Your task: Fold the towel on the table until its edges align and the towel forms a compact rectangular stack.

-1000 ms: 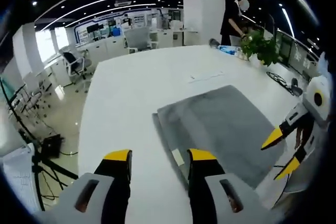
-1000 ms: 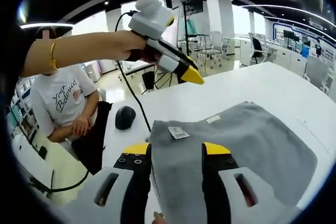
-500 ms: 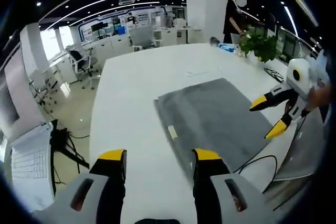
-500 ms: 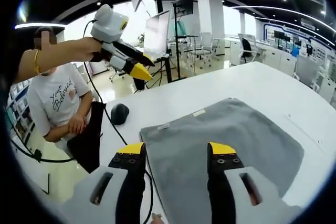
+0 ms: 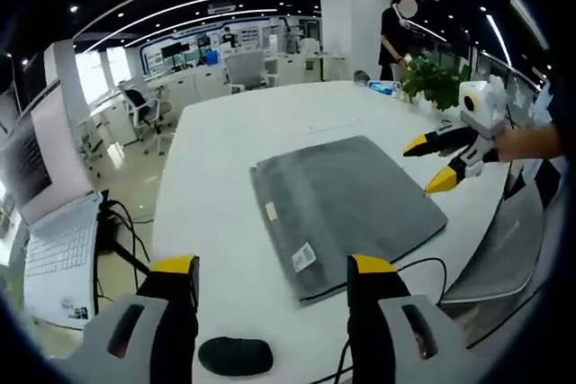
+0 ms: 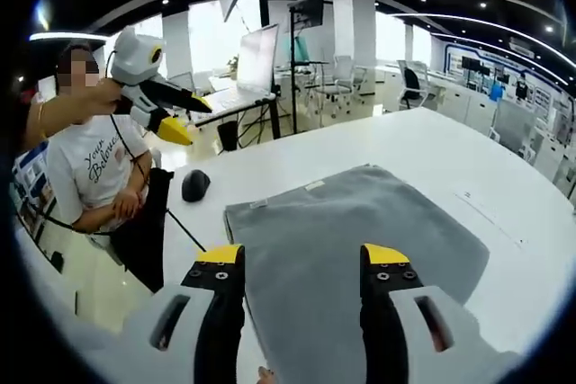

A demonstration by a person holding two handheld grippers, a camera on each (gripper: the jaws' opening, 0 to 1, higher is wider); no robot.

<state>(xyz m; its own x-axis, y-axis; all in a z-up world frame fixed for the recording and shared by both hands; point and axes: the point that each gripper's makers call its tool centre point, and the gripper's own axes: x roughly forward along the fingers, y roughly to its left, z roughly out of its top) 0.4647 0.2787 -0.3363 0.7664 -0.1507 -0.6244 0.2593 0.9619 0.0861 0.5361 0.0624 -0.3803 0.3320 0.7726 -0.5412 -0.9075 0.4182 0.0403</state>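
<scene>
Towel (image 5: 342,200) position: flat on the white table (image 5: 225,150), folded into a grey rectangle with two small white labels along one edge. In the left gripper view it lies toward the table's near edge, just short of it; in the right gripper view the towel (image 6: 351,231) spreads directly ahead of the jaws.

Left gripper (image 5: 274,267): jaws spread apart, holding nothing, raised above the near edge of the table. A black mouse (image 5: 236,356) sits between its jaws at that edge, and a cable (image 5: 423,269) loops beside the towel's corner. In the right gripper view the same gripper (image 6: 171,114) hangs in the air past the table's far corner, clear of the towel.

Right gripper (image 6: 301,254): released and empty — jaws apart above the towel. From the left gripper view it (image 5: 435,161) hovers near the towel's far side.

A seated person (image 6: 99,177) is beside the table, and a laptop (image 5: 45,213) stands off the table's edge.
</scene>
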